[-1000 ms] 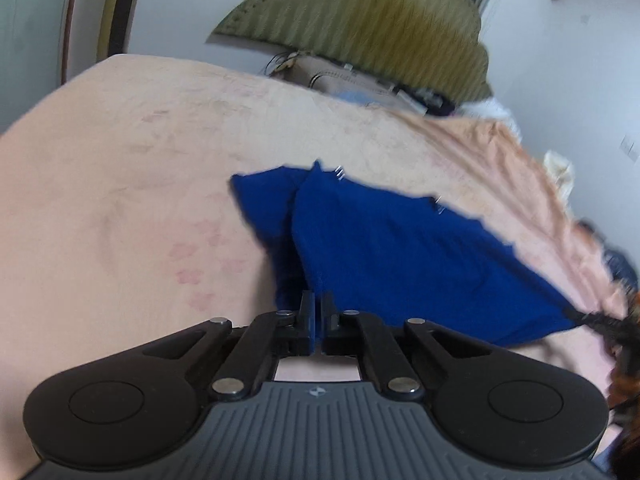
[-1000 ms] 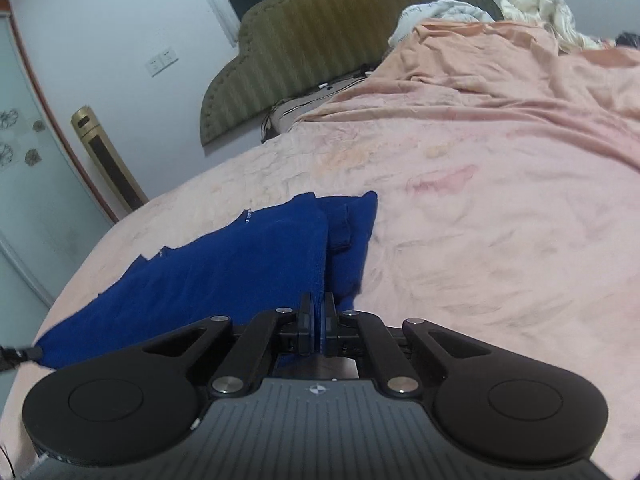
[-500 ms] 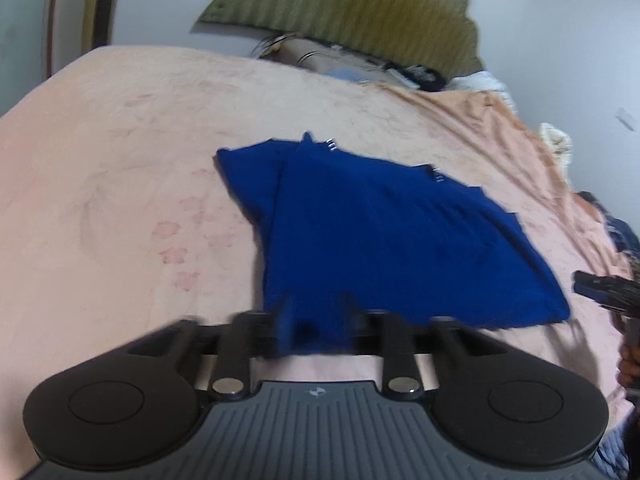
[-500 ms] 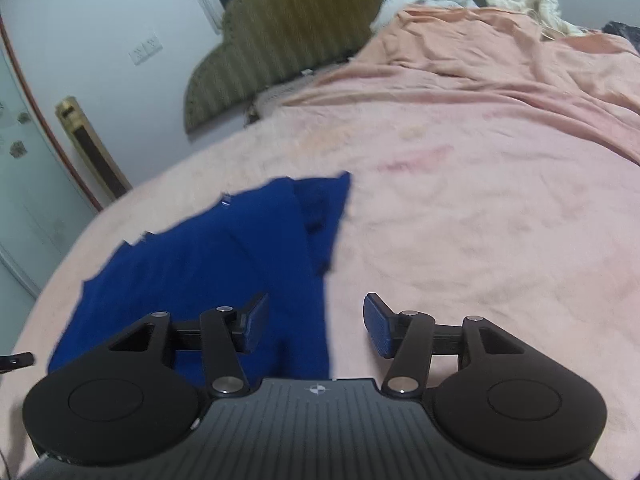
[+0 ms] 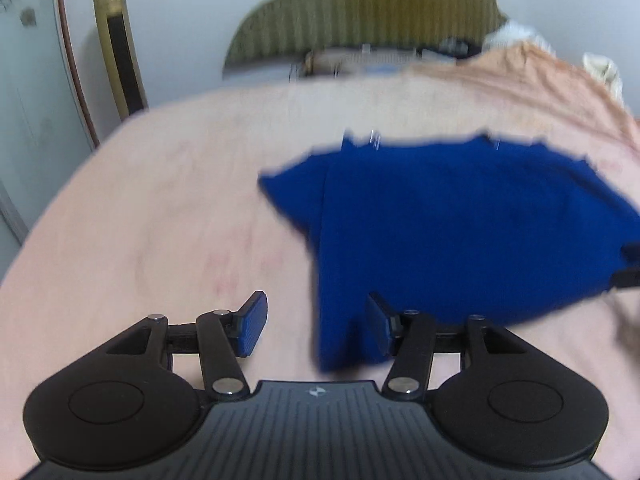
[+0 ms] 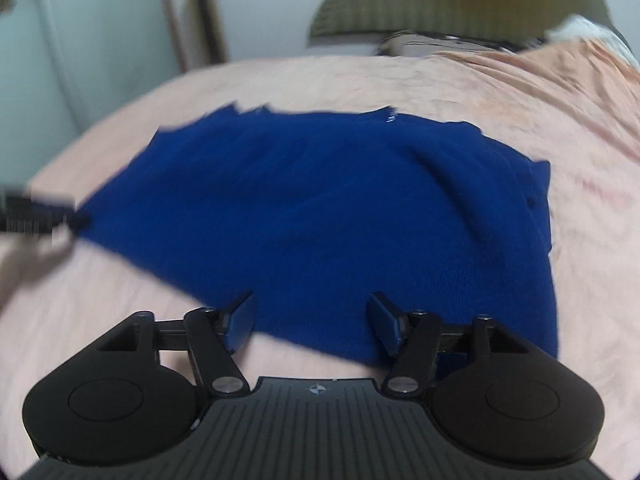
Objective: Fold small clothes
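A dark blue garment [image 5: 460, 224] lies folded and flat on the pink bedsheet [image 5: 160, 208]. Its near left corner reaches in between the fingers of my left gripper [image 5: 316, 322]. That gripper's jaws are opening, and the blue pads stand clear of the cloth. In the right wrist view the garment [image 6: 320, 208] spreads across the middle. Its near edge runs under my right gripper [image 6: 312, 320], whose jaws are also opening and press on nothing. Both views are blurred by motion.
An olive padded headboard [image 5: 376, 12] stands at the bed's far end. A crumpled peach blanket [image 5: 552, 76] lies at the back right. A gold-and-black upright unit [image 5: 120, 52] and a glass door [image 5: 28, 92] stand at the left. A hand [image 6: 28, 256] shows at the left edge.
Both grippers were shut on the blue garment's near edge; both have let go and opened. The garment has settled flat on the bed. Both views have rolled and swung sideways.
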The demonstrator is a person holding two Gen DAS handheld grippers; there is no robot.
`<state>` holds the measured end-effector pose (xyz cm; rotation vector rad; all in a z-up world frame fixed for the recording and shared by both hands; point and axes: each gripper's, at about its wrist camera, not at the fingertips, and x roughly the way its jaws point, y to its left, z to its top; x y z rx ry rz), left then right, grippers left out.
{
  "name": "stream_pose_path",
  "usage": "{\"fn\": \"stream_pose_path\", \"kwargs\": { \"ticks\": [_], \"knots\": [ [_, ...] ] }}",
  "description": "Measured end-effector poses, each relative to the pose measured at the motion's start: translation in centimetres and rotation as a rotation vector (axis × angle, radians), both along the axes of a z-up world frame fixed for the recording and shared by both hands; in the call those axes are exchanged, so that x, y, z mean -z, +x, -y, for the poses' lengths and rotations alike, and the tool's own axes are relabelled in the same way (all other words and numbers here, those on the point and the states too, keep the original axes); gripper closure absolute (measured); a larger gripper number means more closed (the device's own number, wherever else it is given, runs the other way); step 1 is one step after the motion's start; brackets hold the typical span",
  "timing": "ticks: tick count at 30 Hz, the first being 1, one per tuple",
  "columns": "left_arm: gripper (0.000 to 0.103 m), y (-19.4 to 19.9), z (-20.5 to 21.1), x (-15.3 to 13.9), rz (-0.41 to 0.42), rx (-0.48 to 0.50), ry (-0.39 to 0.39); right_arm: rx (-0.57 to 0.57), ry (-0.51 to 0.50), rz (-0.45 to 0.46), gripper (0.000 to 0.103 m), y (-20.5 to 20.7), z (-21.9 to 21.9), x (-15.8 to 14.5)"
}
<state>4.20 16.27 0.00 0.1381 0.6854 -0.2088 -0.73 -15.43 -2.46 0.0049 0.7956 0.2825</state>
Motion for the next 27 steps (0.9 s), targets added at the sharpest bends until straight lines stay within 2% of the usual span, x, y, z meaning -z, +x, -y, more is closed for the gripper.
{"fn": "stream_pose_path", "kwargs": {
  "ticks": [3,5,8,9,11,13,14,16,18,21,24,27],
  "knots": [
    [0.048,0.7,2.5,-1.3,0.048,0.054,-0.041,0.016,0.022,0.032,0.031,0.2,-0.1,-1.1],
    [0.046,1.4,4.8,-1.1,0.035,0.096,-0.04,0.039,0.032,0.051,0.031,0.9,-0.8,-1.4],
    [0.046,1.8,7.5,1.1,-0.012,0.18,0.052,-0.016,0.009,0.012,0.03,1.6,-2.3,-0.5],
    [0.046,1.7,7.9,1.6,-0.009,0.19,0.08,-0.058,-0.022,-0.01,0.03,1.5,-2.9,-0.2],
    [0.045,1.7,8.2,1.4,0.031,0.201,0.091,-0.109,-0.091,0.012,0.031,0.8,-3.4,-0.2],
    [0.043,2.7,8.4,0.2,0.068,0.176,0.062,-0.085,-0.067,0.041,0.031,1.0,-2.1,-1.1],
    [0.032,3.7,8.6,-0.4,0.079,0.164,0.037,-0.039,-0.037,0.063,0.03,1.7,-1.1,-1.7],
    [0.022,5.8,9.1,-0.8,0.101,0.138,0.0,0.09,0.014,0.104,0.026,3.8,1.2,-2.8],
    [0.022,8.6,10.2,-0.6,0.103,0.082,0.01,0.18,0.062,0.157,0.026,6.1,3.2,-3.5],
    [0.022,12.0,10.0,0.6,0.101,-0.018,0.01,0.262,0.105,0.168,0.026,10.0,5.1,-3.2],
    [0.022,14.9,8.6,2.3,0.007,-0.098,-0.041,0.281,0.094,0.152,0.026,13.1,5.4,-1.8],
    [0.021,16.0,7.1,3.7,-0.075,-0.128,-0.122,0.336,0.007,0.085,0.026,16.0,5.8,0.5]
  ]
}}
